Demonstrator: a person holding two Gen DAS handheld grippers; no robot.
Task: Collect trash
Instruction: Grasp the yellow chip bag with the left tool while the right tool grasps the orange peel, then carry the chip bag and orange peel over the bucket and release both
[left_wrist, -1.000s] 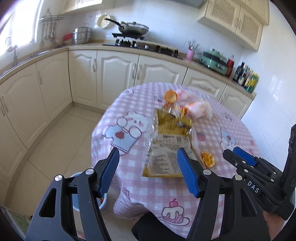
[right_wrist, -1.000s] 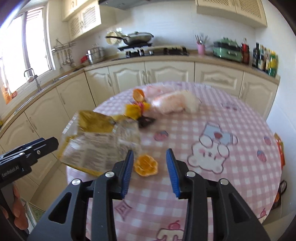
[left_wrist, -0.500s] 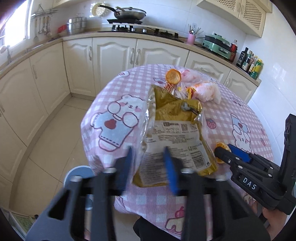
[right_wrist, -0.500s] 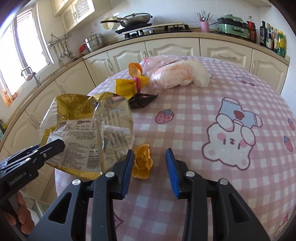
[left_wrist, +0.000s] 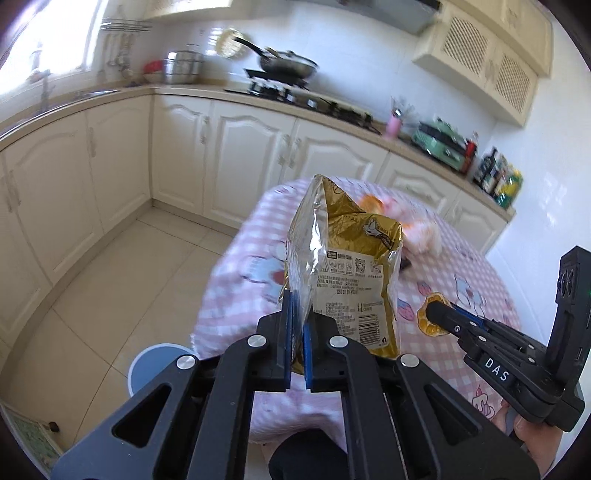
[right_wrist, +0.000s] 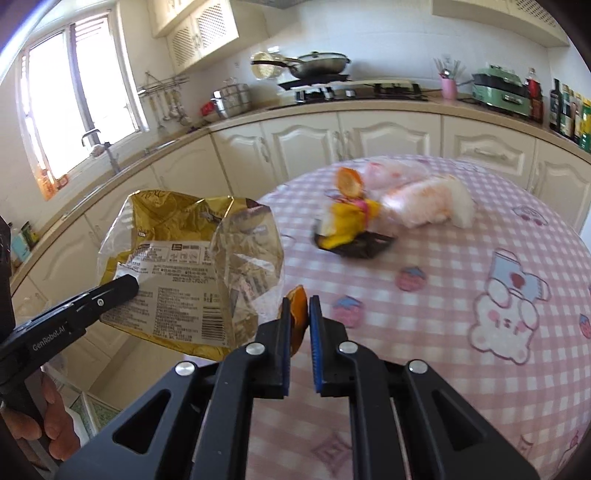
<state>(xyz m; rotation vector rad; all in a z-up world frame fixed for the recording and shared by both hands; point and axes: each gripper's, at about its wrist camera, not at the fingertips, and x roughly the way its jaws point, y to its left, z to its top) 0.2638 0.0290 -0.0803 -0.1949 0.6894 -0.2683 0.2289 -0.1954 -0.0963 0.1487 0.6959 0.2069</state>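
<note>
Snack bag (left_wrist: 347, 280) now off table, pinched in left claw (left_wrist: 298, 325)

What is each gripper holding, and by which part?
Left gripper: the gold snack bag, pinched at its bottom edge. Right gripper, jaws closing: the orange peel, gripped across its lower part.

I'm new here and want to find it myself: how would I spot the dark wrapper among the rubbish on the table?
Start at the round table with its pink checked cloth and look towards its far side, where the rubbish is heaped. The dark wrapper lies flat under a crumpled yellow wrapper. It is the only near-black piece there.
</note>
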